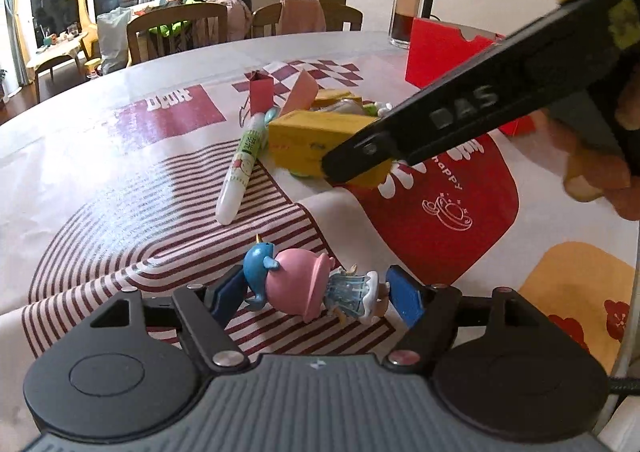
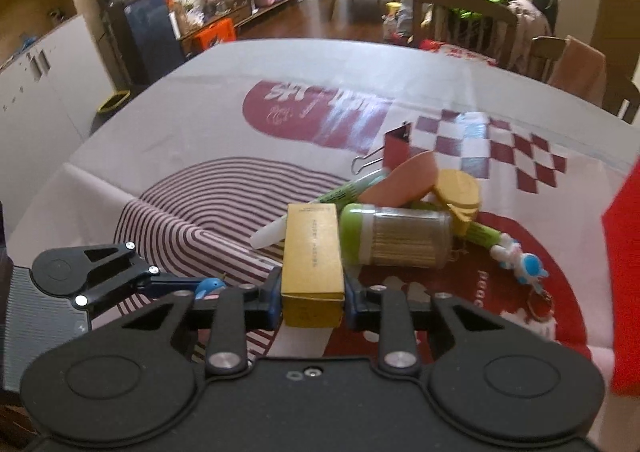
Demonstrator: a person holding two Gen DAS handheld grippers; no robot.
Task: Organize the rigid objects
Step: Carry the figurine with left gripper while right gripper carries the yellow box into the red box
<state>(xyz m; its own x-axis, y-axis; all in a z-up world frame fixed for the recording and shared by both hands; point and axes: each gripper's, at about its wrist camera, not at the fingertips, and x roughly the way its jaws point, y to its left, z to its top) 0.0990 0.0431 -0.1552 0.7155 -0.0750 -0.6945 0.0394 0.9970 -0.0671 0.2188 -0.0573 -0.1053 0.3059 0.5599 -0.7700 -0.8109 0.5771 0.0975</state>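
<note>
Gripping a pink-hatted figurine [image 1: 308, 288] sideways, your left gripper [image 1: 316, 294] has its 2 blue pads closed on it above the striped tablecloth [image 1: 120, 212]. Your right gripper [image 2: 313, 298] is clamped on a yellow box [image 2: 313, 252] at the near end of the pile mid-table, touching a toothpick jar [image 2: 400, 236] and a green-labelled pen [image 1: 240, 164].

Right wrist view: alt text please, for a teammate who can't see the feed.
The right claw grips a yellow box between its blue pads, above a patterned tablecloth. Behind the box lies a pile: a green-capped toothpick jar, a white-tipped green pen, and a red binder clip.
</note>
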